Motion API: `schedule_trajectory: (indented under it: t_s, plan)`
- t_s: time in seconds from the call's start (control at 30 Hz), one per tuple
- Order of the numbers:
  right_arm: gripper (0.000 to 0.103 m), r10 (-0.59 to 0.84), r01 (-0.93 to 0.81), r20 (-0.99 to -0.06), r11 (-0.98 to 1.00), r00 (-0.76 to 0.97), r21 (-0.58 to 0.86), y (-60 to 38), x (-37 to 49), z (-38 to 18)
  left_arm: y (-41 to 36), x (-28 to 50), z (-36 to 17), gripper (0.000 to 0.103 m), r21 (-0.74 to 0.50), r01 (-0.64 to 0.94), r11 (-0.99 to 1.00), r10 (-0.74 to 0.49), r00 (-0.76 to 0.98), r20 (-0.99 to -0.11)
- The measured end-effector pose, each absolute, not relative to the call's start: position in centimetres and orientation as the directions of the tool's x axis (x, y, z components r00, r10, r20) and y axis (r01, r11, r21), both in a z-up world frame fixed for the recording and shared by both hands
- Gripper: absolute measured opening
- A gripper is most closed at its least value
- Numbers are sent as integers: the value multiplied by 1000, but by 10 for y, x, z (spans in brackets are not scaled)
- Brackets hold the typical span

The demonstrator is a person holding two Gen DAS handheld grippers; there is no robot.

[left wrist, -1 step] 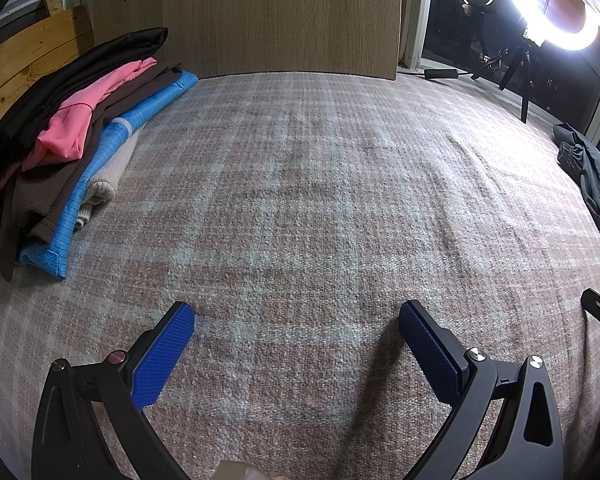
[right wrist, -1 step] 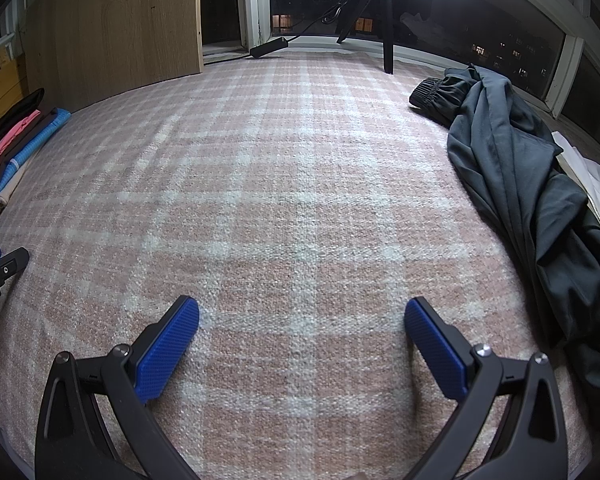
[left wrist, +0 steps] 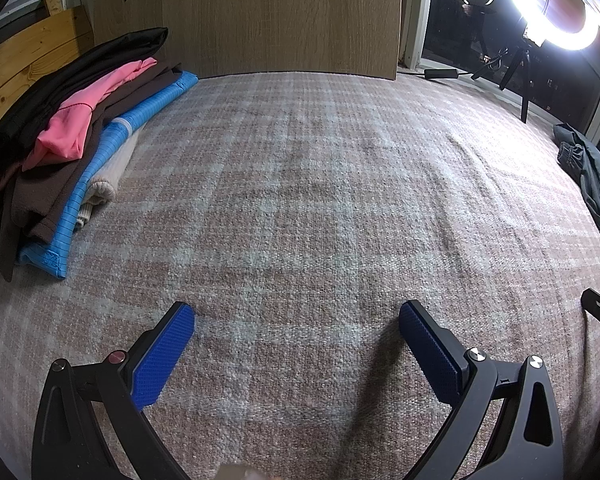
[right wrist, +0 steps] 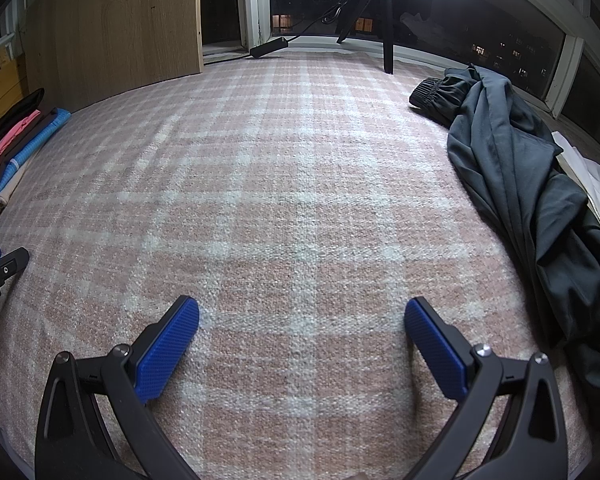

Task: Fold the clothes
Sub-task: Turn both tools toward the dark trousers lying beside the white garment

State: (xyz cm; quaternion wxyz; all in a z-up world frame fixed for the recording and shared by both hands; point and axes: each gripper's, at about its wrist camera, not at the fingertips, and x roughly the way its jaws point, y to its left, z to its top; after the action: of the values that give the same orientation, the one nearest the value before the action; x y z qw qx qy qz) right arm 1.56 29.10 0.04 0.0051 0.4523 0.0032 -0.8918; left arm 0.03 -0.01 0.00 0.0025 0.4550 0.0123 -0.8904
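Observation:
A stack of folded clothes [left wrist: 72, 148], black, pink, brown, blue and beige, lies at the left on the pink plaid blanket [left wrist: 300, 200]; it also shows in the right wrist view [right wrist: 16, 148]. A crumpled dark grey garment [right wrist: 520, 184] lies at the right, seen also in the left wrist view [left wrist: 592, 176]. A white garment [right wrist: 592, 188] lies behind it. My left gripper [left wrist: 296, 320] is open and empty over bare blanket. My right gripper [right wrist: 302, 316] is open and empty over bare blanket, left of the grey garment.
A wooden board [left wrist: 252, 16] stands at the back. A ring light [left wrist: 556, 12] on a tripod [right wrist: 384, 20] stands by the dark windows, with a black cable and box [right wrist: 268, 46] beside it. A wooden rail [left wrist: 16, 60] runs behind the stack.

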Motion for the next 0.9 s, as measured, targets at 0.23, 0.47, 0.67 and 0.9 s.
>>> schedule_trajectory:
  t_s: [0.23,0.47,0.67,0.9]
  plan:
    - [103,-5,11,-807,-1000,-590,-1,291,17,-1,0,0,1,103,-16,18,-1000,2,-585,-811]
    - [103,-7,-4,-828,-1000,-560,11,290,25,11,-2,4,5,102,-29,33,-999,6,-543,-840]
    - [103,-18,-17,-833,-999,-553,33,286,46,39,-7,23,34,102,-54,60,-997,12,-547,-837]
    - [103,-61,29,-791,-998,-609,55,288,68,91,0,62,95,102,-26,41,-999,-5,-614,-789]
